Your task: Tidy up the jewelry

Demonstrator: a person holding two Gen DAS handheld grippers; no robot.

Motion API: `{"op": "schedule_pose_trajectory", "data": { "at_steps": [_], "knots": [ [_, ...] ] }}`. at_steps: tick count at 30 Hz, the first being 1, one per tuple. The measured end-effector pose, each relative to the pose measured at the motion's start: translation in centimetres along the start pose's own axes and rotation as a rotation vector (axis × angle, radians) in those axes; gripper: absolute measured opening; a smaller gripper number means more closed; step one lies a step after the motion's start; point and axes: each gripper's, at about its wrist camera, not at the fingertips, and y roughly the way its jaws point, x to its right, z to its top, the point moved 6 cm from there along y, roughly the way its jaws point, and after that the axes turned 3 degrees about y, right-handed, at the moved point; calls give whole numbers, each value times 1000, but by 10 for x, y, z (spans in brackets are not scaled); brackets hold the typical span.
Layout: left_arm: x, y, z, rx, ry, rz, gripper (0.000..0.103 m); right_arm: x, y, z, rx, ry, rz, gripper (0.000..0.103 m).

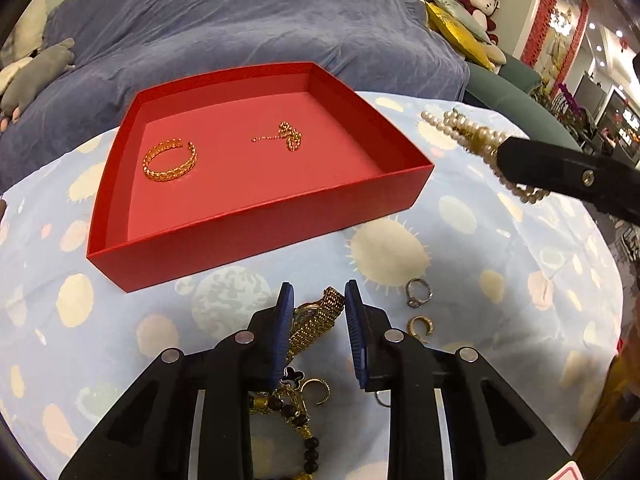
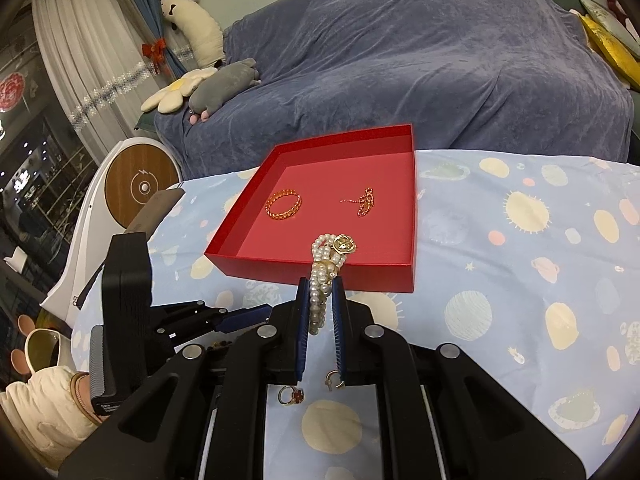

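Blue-grey throw covers a sofa [image 1: 240, 20] behind the counter [image 1: 500, 280], which is draped in a pale blue cloth printed with planets and suns. A grey plush toy [image 2: 224, 84] lies on the sofa's left end.

A shallow red box [image 1: 256, 236] sits toward the far edge of the counter. Inside it, a gold open bangle [image 1: 170, 160] lies flat on the left part of the floor, and a thin gold bead chain [image 1: 286, 136] lies bunched near the middle, well apart from the bangle.

The left claw [image 1: 319, 292] points down at a heap of jewelry by the near edge of the counter. Its blue pads are closed in on a gold mesh watch [image 1: 320, 316], pinching it from both sides. Under the claw lie a black bead bracelet [image 1: 304, 432] and a gold open ring [image 1: 316, 390]. Just to the right, on the cloth, lie a silver ring [image 1: 419, 292] and a gold ear cuff [image 1: 421, 326].

The right claw [image 2: 320, 284] is pressed together on a pearl bracelet [image 2: 320, 272] with a gold flower charm [image 2: 345, 245], held in the air over the near wall of the box. Below this claw a ring with a red clover [image 2: 291, 395] rests on the cloth. A cream sleeve [image 2: 44, 408] shows at the left.
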Motion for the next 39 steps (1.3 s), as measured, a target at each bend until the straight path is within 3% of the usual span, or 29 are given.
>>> {"op": "schedule_pose_trajectory", "data": {
  "at_steps": [3,6,10,11,13,14,15,20,25,28,29,39],
  "knots": [
    [0,-17,11,40,-36,-43,0,0,-3,4,11,1,-3,10],
    [-4,-32,19,86,-45,-26,0,-1,-4,6,18,5,-6,10],
    [-7,-31,15,70,-29,-8,0,-1,-3,7,18,1,-6,10],
    [-8,-28,12,60,-32,4,4,-1,-3,8,17,0,-6,10],
    [-4,-17,4,29,-18,20,23,-1,-1,7,11,3,-6,10],
    [-1,-11,1,16,-6,38,41,-1,0,6,9,3,-7,10],
    [1,-6,-1,11,3,51,48,-1,0,5,7,1,-7,10],
    [15,19,-12,-50,40,53,49,-1,0,4,5,0,-8,10],
    [23,34,-10,-49,59,55,47,1,1,3,6,8,-10,10],
    [28,39,-8,-36,92,78,31,2,1,3,5,8,-11,10],
    [28,40,-8,-34,96,80,20,1,1,2,4,8,-11,10],
    [25,16,1,12,61,36,20,1,-3,7,15,6,-9,10]
  ]
}}
